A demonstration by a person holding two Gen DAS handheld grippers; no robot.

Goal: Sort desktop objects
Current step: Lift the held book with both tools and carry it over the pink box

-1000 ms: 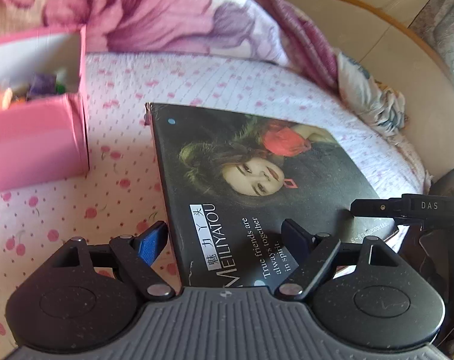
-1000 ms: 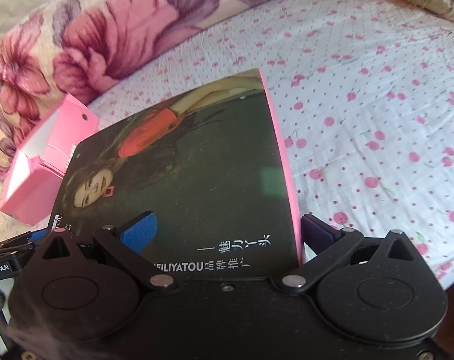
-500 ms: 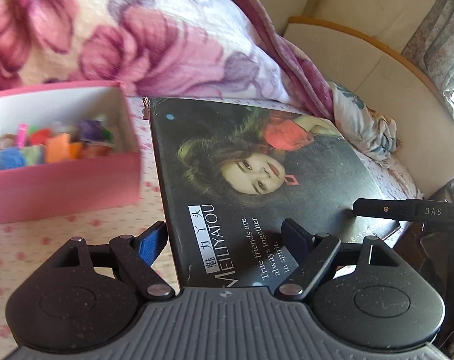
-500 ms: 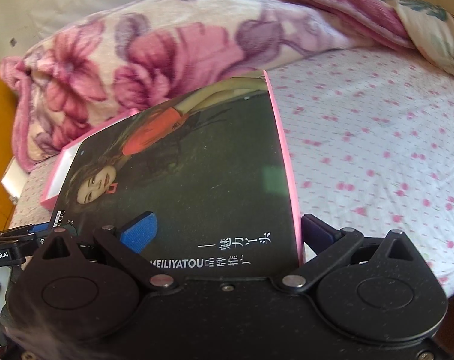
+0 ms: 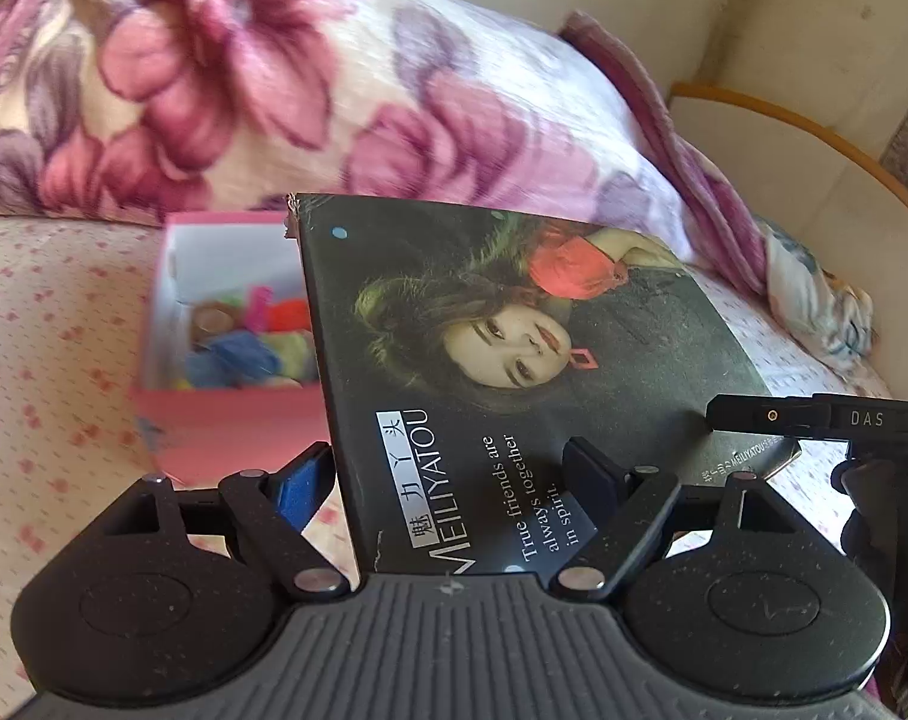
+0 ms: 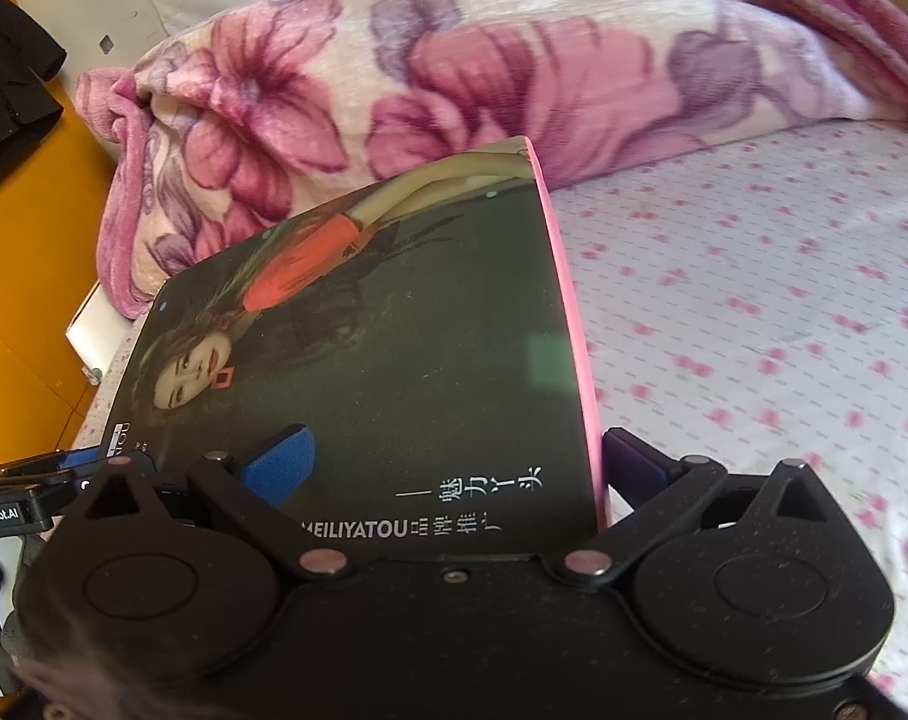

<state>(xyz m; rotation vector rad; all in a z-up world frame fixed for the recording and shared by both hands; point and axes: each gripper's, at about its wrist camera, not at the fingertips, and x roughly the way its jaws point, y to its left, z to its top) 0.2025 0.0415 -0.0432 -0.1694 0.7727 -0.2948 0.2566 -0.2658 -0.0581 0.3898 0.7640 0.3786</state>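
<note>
Lid: the dark printed lid (image 5: 514, 372) is held in the air between both claws, over the bed (image 6: 754, 312), tilted; its far corner hangs above the pink box (image 5: 226, 420).
Left claw: the left gripper (image 5: 448, 474) has one finger on each side of the lid's near edge, seemingly clamped on it.
Right claw: the right gripper (image 6: 454, 456) straddles the lid's pink-rimmed edge the same way; it looks clamped too, though contact under the lid is hidden.
Done: small coloured items (image 5: 250, 336) already lie inside the box.
Left: I judge the box remains to be covered; the lid is not yet seated on it.
Left view only: shows the box, its contents, and that it sits on the bed just in front of the floral blanket (image 5: 274, 72).
Right view only: hides the box behind the lid, but shows the lid's pink side wall and the bed's bare stretch to the right.
</note>
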